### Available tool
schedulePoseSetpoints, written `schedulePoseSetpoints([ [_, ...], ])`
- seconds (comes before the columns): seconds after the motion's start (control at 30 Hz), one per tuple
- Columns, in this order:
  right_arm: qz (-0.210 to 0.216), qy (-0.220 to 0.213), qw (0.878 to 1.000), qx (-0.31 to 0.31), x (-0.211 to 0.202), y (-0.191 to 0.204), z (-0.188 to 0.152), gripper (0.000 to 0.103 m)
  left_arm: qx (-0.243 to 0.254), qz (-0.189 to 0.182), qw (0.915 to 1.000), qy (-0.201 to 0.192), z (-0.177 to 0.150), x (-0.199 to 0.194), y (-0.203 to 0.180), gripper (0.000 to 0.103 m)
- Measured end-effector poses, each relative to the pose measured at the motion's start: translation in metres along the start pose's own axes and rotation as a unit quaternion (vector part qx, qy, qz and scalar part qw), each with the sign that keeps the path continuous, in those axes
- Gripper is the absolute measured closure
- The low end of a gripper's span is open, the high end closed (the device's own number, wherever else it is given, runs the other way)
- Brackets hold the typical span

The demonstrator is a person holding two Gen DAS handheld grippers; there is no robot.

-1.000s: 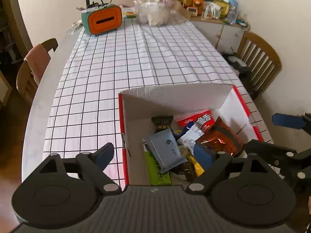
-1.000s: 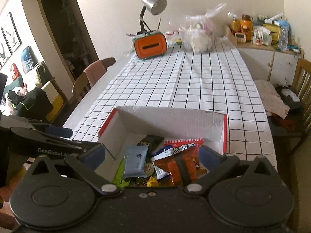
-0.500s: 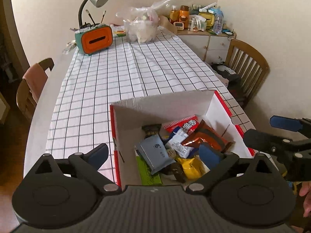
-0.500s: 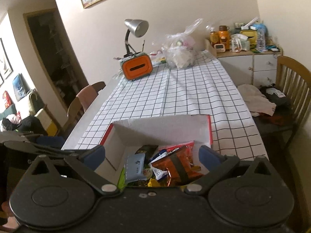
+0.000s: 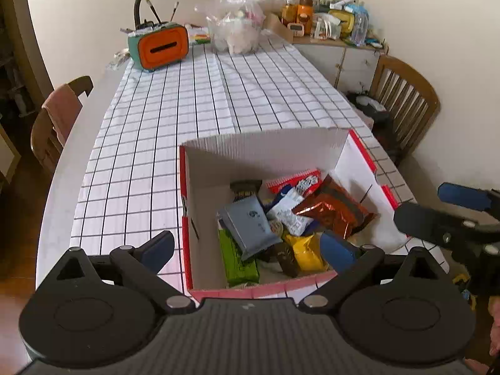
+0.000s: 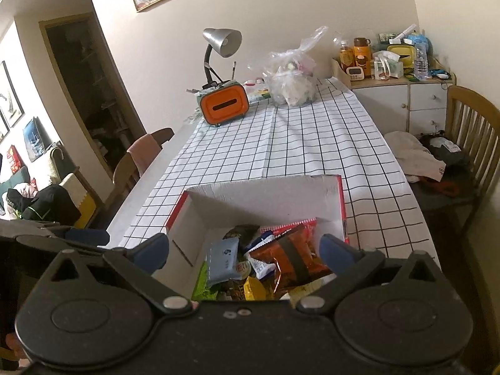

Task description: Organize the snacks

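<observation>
A red and white cardboard box (image 5: 265,150) stands on the near end of the checked table. It also shows in the right wrist view (image 6: 265,193). Inside lie several snack packets: a grey-blue pack (image 5: 250,222), an orange foil bag (image 5: 331,212), a green bar (image 5: 234,262) and a yellow pack (image 5: 303,250). My left gripper (image 5: 247,247) is open and empty, above the box's near edge. My right gripper (image 6: 243,250) is open and empty, above the box; it shows at the right in the left wrist view (image 5: 437,215).
An orange and teal tissue holder (image 5: 159,47) with a desk lamp (image 6: 222,43) and a clear plastic bag (image 5: 237,28) stand at the table's far end. A cluttered cabinet (image 6: 400,93) is at the far right. Wooden chairs (image 5: 403,100) flank the table.
Both grippers have pulled back and up from the box, so it looks smaller and more of the room shows. Both stay open and empty.
</observation>
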State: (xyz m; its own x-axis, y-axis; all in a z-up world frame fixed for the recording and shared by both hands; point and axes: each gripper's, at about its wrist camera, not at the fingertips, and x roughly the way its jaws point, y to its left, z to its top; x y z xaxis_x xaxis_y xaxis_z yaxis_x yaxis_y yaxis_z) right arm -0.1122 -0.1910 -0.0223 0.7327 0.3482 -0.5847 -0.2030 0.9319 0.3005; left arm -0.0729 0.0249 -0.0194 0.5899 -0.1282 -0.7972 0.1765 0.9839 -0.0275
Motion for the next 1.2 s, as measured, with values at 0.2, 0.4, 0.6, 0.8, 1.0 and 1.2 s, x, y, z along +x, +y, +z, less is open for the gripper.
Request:
schedulePoseSetpoints([
  [0.2, -0.015, -0.001, 1.000, 0.015, 0.0001, -0.0033, -0.0005, 0.000, 0.000, -0.002, 1.0000, 0.007, -0.0008, 0.0024, -0.0007, 0.003],
  [0.4, -0.021, 0.002, 1.000, 0.022, 0.0006, -0.0049, -0.0019, 0.000, -0.001, -0.003, 1.0000, 0.001, -0.0007, 0.0006, -0.0008, 0.003],
  [0.6, -0.028, 0.002, 0.999, 0.024, 0.0003, -0.0052, -0.0026, 0.000, 0.000, -0.001, 1.0000, -0.005, 0.0013, -0.0007, -0.0010, 0.003],
  [0.8, -0.029, 0.003, 0.999, 0.024, 0.0004, -0.0054, -0.0022, 0.000, 0.001, 0.001, 1.0000, -0.007, 0.0012, -0.0011, -0.0016, 0.003],
  [1.0, -0.030, 0.003, 0.999, 0.024, 0.0005, -0.0049, -0.0020, 0.000, 0.002, 0.001, 0.9999, -0.015, 0.0023, -0.0043, 0.0022, 0.003],
  [1.2, -0.031, 0.003, 0.999, 0.024, 0.0013, -0.0056, -0.0017, 0.000, 0.002, 0.001, 0.9999, -0.015, 0.0021, -0.0044, 0.0032, 0.003],
])
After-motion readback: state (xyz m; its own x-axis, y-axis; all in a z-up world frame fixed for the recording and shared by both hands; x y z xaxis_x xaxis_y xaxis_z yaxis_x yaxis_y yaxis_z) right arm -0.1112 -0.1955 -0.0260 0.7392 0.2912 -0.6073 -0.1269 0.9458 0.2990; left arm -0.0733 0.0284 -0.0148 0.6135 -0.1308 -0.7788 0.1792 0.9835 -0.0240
